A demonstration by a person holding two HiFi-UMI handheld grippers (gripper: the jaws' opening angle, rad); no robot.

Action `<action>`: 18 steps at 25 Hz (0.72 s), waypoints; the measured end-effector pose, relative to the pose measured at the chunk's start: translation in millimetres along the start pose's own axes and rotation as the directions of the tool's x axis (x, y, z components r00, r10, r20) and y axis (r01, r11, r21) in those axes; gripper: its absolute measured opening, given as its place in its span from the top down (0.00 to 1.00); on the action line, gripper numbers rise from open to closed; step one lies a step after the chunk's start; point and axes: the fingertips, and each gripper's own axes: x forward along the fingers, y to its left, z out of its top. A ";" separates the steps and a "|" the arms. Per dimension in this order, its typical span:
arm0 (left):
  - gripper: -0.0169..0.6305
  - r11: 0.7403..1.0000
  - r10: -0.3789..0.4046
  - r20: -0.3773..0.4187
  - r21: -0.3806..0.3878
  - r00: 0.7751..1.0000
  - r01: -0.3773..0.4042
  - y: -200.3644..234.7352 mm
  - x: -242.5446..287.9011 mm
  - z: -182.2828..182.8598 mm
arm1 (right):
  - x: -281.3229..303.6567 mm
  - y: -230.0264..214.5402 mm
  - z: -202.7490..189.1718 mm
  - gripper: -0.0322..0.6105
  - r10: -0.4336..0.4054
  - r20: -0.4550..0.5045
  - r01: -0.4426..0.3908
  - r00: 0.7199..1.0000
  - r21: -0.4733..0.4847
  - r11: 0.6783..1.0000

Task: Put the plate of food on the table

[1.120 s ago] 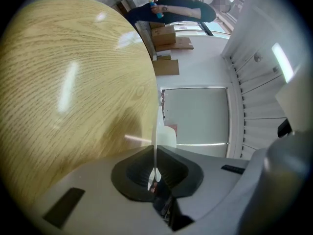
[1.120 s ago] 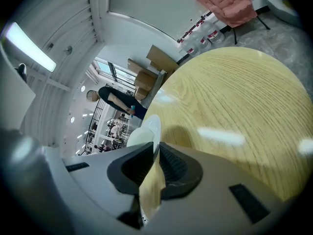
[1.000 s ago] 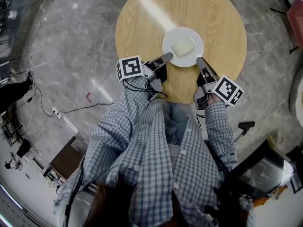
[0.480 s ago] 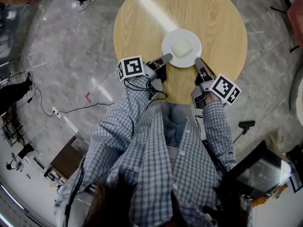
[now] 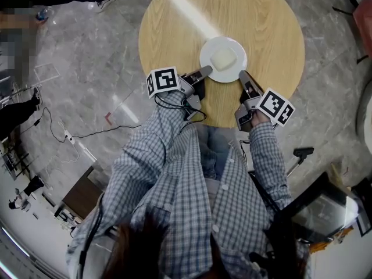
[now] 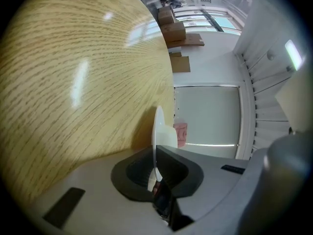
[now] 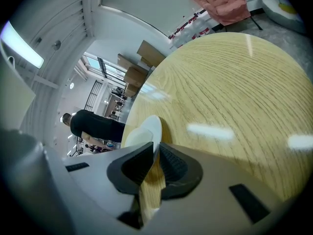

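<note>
Round pale-wood table on a grey, glossy stone floor is what I am working over, and its grain fills most of both gripper views. At my left gripper the jaws are drawn narrow onto the near-left rim of the plate; in the left gripper view that rim runs edge-on straight down between the dark pads. My right gripper pinches the near-right rim the same way, the thin white edge caught between its jaw tips with bare wood showing in the gap behind them. The plate is small, round and plain white, level between the two sets of jaws, over the near half of the tabletop; I cannot tell whether it rests on the wood or hangs just above it. In its middle sits the food, one pale, cream-coloured rounded block. Outward from the left jaws, past the table's far edge, I see stacked cardboard boxes and a white wall. Beyond the right jaws stand a pink chair and a person in black. A thin cable trails over the floor to my left.
</note>
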 end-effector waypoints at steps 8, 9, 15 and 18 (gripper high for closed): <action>0.94 1.000 -0.008 -0.060 0.002 0.998 0.008 2.6 1.4 -4.3 | 2.0 -4.9 -1.2 0.88 -0.010 0.000 0.010 1.000 -0.002 1.000; 0.94 1.000 -0.006 -0.073 0.002 0.997 0.006 2.5 2.1 -4.9 | 2.2 -5.4 -0.9 0.88 -0.011 0.000 0.011 1.000 -0.003 1.000; 0.94 1.000 0.017 -0.146 0.022 0.989 -0.013 2.4 7.3 -12.7 | 3.0 -10.5 2.3 0.88 -0.029 0.003 0.029 1.000 -0.020 0.999; 0.94 0.999 0.024 -0.175 0.031 0.984 -0.019 2.7 9.5 -16.2 | 3.1 -11.3 4.0 0.88 -0.036 -0.001 0.036 0.999 -0.042 0.998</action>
